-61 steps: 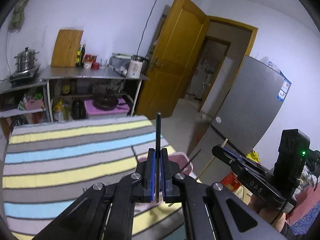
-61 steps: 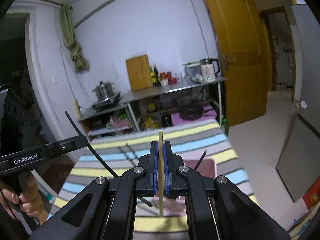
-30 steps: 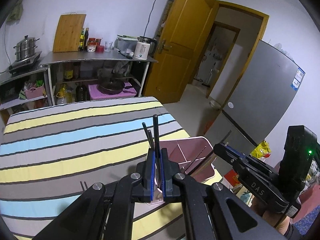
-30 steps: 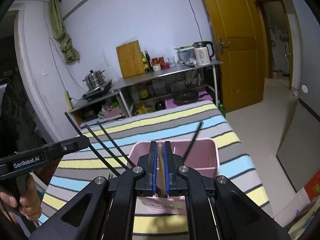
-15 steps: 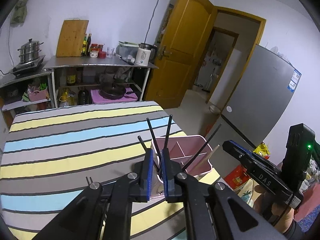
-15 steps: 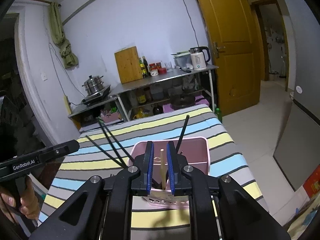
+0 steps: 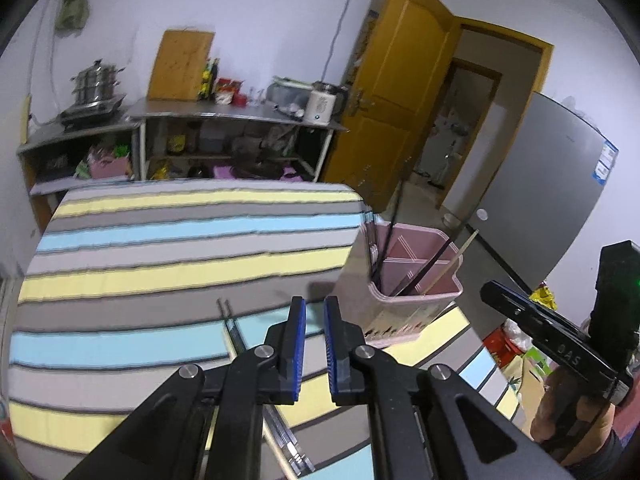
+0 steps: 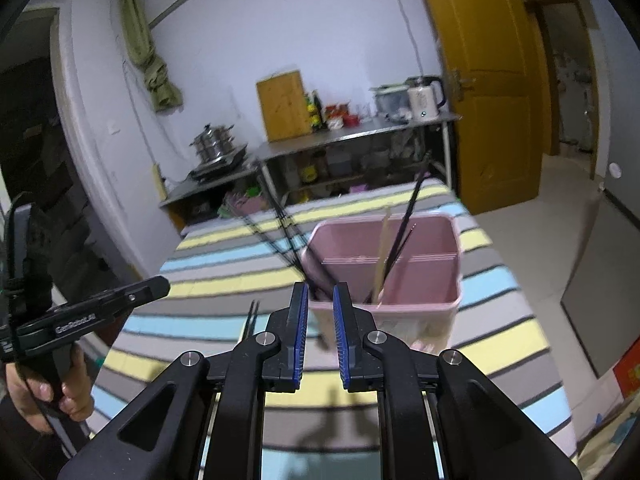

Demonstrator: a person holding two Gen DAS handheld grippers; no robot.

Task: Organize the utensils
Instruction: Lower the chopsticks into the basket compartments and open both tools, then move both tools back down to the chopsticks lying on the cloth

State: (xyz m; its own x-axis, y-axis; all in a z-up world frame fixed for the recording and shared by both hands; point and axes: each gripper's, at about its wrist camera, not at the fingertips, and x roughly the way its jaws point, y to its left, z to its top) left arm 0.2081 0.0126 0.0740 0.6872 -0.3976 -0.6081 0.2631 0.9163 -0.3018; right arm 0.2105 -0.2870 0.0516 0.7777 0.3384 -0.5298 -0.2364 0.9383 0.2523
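Observation:
A pink divided utensil bin [image 7: 416, 292] [image 8: 436, 304] stands on the striped tablecloth [image 7: 160, 240] near its right edge. Black chopsticks [image 8: 404, 232] and a wooden chopstick [image 8: 382, 248] [image 7: 452, 264] stand inside it. More utensils lie on the cloth: a metal pair and a wooden stick [image 7: 234, 328], seen as a thin dark pair in the right wrist view [image 8: 250, 316]. My left gripper [image 7: 315, 344] is open and empty, left of the bin. My right gripper [image 8: 321, 336] is open and empty, just in front of the bin.
A steel shelf table [image 7: 224, 116] with a cutting board, kettle and pots stands against the far wall. A yellow door [image 7: 396, 112] is open at right, with a grey fridge [image 7: 540, 208] beside it. The tablecloth's right edge drops off past the bin.
Both grippers held chopsticks shut, lowered them into the pink bin, then opened and let go. Both have since pulled back from the bin, the left one swinging left.

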